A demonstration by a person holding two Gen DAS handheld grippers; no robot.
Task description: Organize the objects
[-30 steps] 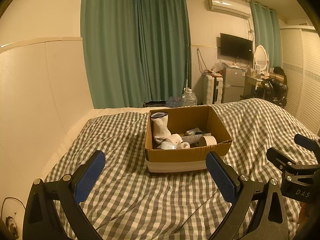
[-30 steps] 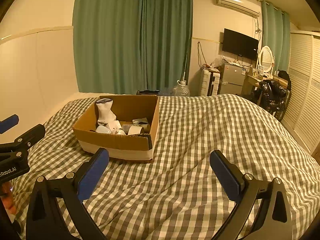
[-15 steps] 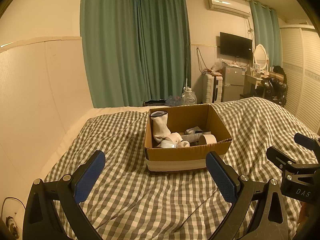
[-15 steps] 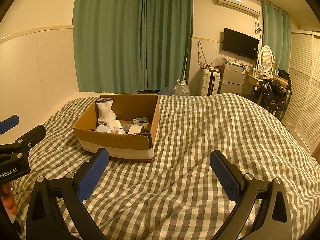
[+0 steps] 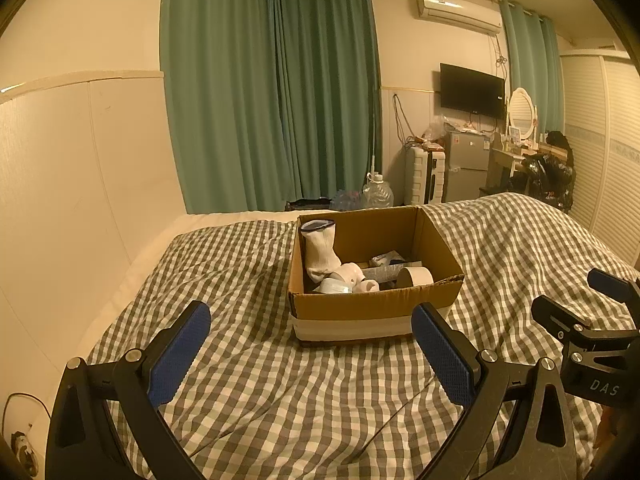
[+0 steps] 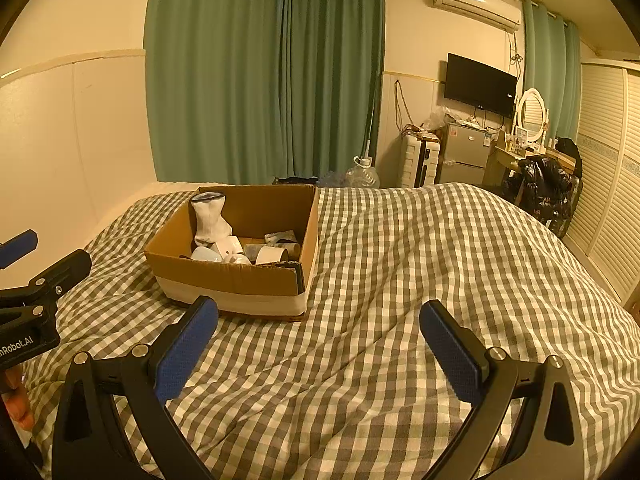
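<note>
Cardboard box point(image 5: 374, 304) stands on the bed, on the grey and white checked cover point(image 5: 260, 380), in the middle of the left wrist frame and at the centre left of the right wrist frame point(image 6: 236, 276). Its top is open and a pale band goes around the lower part of its walls. Inside it a white sock point(image 5: 320, 250) stands upright in the left back corner, and beside it lie a roll of tape point(image 5: 416, 277), some small white round things and a few flat packets — these are too small to name. The left gripper point(image 5: 310, 354) is low in the frame with the jaws wide apart and nothing between them; the box is seen in the gap, a little beyond the blue pads. The right gripper point(image 6: 318, 348) also has the jaws wide and empty, and it looks at the bare cover, with the box to the upper left of its left finger. Each gripper shows at the edge of the other view — the right one at the far right point(image 5: 588, 336), the left one at the far left point(image 6: 32, 304). In the background hang green curtains point(image 5: 272, 100), and at the upper right are a television point(image 5: 472, 90) and an air conditioner point(image 5: 458, 10) on the wall.
</note>
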